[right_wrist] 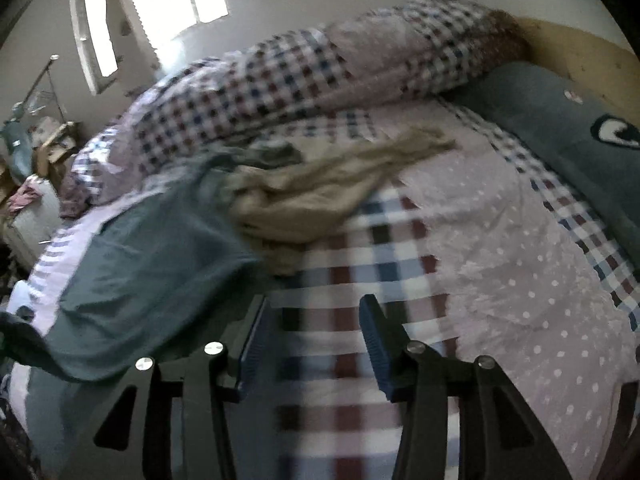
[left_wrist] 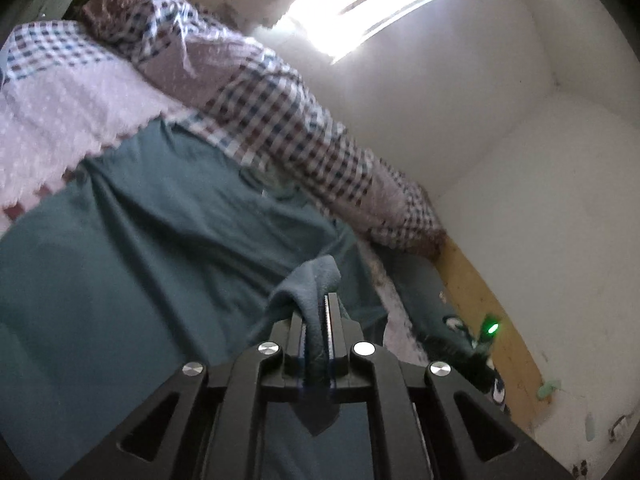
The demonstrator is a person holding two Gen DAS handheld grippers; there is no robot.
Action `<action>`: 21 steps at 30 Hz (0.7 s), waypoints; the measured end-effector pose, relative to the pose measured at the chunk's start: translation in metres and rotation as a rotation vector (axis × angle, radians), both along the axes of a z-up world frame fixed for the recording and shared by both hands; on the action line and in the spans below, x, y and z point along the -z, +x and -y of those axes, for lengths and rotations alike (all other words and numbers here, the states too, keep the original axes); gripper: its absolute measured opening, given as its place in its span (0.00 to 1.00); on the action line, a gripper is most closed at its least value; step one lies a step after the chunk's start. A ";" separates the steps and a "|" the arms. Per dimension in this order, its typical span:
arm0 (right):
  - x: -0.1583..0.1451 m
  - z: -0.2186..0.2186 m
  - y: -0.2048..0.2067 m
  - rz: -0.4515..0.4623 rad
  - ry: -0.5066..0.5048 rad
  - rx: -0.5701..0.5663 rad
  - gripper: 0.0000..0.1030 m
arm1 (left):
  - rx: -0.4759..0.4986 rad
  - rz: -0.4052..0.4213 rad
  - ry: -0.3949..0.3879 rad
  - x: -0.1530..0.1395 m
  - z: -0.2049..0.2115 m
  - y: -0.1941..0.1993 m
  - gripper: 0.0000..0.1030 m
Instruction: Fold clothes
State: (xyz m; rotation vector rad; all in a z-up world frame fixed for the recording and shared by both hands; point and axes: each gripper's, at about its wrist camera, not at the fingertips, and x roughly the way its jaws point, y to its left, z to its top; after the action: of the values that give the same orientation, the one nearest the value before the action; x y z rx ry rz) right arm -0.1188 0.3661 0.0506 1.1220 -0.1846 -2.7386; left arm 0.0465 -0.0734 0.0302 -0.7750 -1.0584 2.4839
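Between left tongs (left_wrist: 320,320), teal garment (left_wrist: 160,240) edge pinched.

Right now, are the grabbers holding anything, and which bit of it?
The left hand-held gripper pinches a bunched fold of the teal fabric garment. The right hand-held gripper holds nothing.

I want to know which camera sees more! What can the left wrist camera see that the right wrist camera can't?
Only the left wrist view: the left gripper shut on a fold of the teal garment, and a small green light by the wall.

Only the right wrist view: the right gripper open with nothing between its jaws, the crumpled beige garment, and cluttered furniture at the left.

Both: the teal garment, the rolled checked quilt, the dotted pink sheet, a bright window.
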 end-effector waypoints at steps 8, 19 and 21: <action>-0.035 0.093 0.075 -0.089 -0.150 -0.164 0.59 | 0.087 0.162 0.101 0.038 -0.007 0.046 0.79; 0.016 0.205 0.121 0.085 -0.107 -0.501 0.59 | 0.081 0.121 0.049 0.031 0.007 0.083 0.81; 0.031 0.210 0.126 0.134 -0.167 -0.553 0.59 | 0.046 0.126 0.089 0.034 0.019 0.083 0.81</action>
State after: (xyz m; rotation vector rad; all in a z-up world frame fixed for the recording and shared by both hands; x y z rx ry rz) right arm 0.0076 0.1557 0.0192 1.1104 -0.0979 -2.1274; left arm 0.1297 -0.0927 -0.0036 -0.9283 -1.1722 2.3585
